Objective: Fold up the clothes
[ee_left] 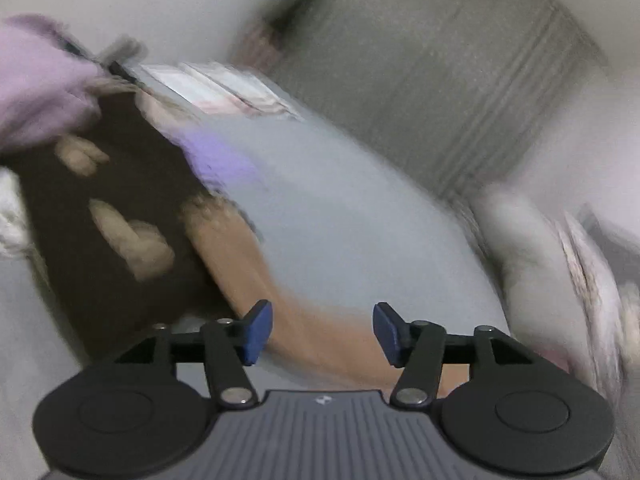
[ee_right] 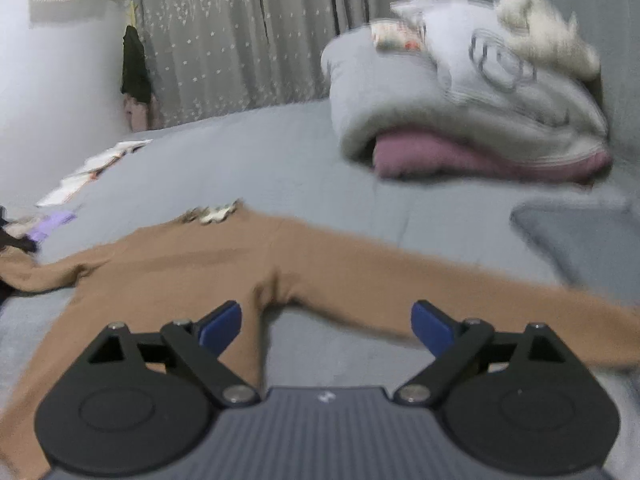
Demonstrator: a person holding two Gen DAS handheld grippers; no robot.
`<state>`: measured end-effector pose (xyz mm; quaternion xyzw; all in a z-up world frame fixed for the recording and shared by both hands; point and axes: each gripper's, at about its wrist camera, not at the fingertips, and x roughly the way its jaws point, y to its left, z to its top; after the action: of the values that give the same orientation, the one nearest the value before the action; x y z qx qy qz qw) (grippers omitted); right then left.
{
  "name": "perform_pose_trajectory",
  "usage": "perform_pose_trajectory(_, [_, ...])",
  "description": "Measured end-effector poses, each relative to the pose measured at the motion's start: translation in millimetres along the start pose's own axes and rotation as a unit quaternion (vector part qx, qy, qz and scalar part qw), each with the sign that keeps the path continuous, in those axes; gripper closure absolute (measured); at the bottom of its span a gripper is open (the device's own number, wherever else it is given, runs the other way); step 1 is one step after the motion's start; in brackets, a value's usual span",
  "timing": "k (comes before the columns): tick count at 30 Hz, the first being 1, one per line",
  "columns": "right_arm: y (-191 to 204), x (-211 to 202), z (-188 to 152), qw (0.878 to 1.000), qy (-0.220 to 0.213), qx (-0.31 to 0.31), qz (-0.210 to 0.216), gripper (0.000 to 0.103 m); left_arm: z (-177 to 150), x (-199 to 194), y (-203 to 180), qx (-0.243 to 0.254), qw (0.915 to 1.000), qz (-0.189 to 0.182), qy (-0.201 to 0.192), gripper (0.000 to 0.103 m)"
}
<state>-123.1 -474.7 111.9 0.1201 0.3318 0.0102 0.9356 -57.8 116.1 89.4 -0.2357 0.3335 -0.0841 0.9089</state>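
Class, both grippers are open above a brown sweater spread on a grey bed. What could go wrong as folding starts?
1. The brown sweater lies straight on the grey bedsheet, so a gripper may pinch the sheet too.
2. The right gripper is near the armpit, not an edge, so a grab there may bunch the fabric.
3. The left wrist view is blurred, so the left gripper could miss its spot or catch the dark garment.

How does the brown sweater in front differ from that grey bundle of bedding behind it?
The brown sweater lies spread flat on the bed, one sleeve stretched out to the side; the grey bundle is folded into a thick heap. The sweater is a plain tan, while the bundle is pale grey with a pink layer showing underneath. The sweater lies nearer the camera, the bundle farther back. Both rest on the same bed.
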Motion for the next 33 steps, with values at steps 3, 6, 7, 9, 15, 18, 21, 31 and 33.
perform_pose_trajectory(3, [-14, -9, -18, 0.998, 0.027, 0.034, 0.044, 0.011, -75, 10, -44, 0.043, 0.9912, -0.062, 0.109, 0.049])
perform_pose_trajectory(6, [-27, -29, -53, 0.992, 0.055, 0.062, 0.096, 0.014, -107, 12, -51, 0.034, 0.9848, -0.088, 0.145, 0.05])
perform_pose_trajectory(7, [-31, -35, -61, 0.99, 0.06, 0.071, 0.108, 0.015, -115, 13, -51, 0.027, 0.9835, -0.093, 0.152, 0.05])
perform_pose_trajectory(9, [-38, -45, -75, 0.985, 0.066, 0.09, 0.129, 0.018, -128, 14, -50, 0.014, 0.9816, -0.099, 0.163, 0.051])
perform_pose_trajectory(15, [-38, -43, -101, 0.973, 0.103, 0.107, 0.175, 0.034, -134, 19, -55, 0.011, 0.9812, -0.104, 0.162, 0.09])
perform_pose_trajectory(18, [-33, -30, -106, 0.967, 0.126, 0.114, 0.19, 0.047, -139, 21, -55, 0.011, 0.9816, -0.104, 0.16, 0.098])
perform_pose_trajectory(21, [-16, -19, -110, 0.97, 0.14, 0.081, 0.181, 0.068, -142, 18, -59, 0.021, 0.9828, -0.103, 0.152, 0.1])
perform_pose_trajectory(31, [8, -73, -85, 0.98, 0.052, -0.017, 0.191, 0.096, -124, -28, -70, 0.008, 0.9844, -0.144, 0.102, 0.101])
perform_pose_trajectory(33, [6, -92, -77, 0.979, 0.026, -0.019, 0.203, 0.096, -120, -37, -73, 0.006, 0.9836, -0.154, 0.095, 0.101])
